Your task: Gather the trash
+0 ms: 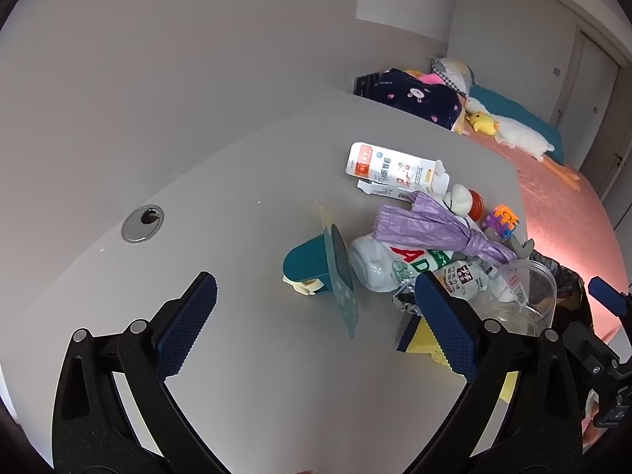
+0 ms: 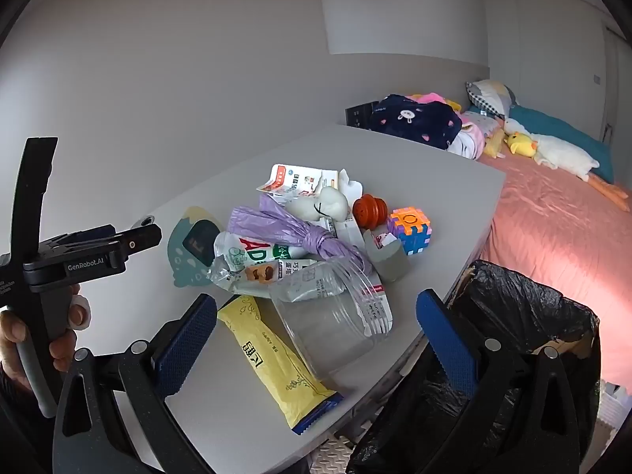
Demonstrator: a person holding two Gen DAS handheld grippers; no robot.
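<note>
Here, both tongs spread and empty, yellow wrapper [image 2: 276, 359] between right tongs [image 2: 316, 339], left tongs [image 1: 312, 328] beside trash pile [image 1: 414, 249]

Both wrist views look steeply down, close over the table [image 1: 237, 181] — sharing its litter pile (left view nearer).

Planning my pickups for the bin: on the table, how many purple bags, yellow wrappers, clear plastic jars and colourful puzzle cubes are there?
purple bag: 1
yellow wrapper: 1
clear plastic jar: 1
colourful puzzle cube: 1
Total: 4
</note>
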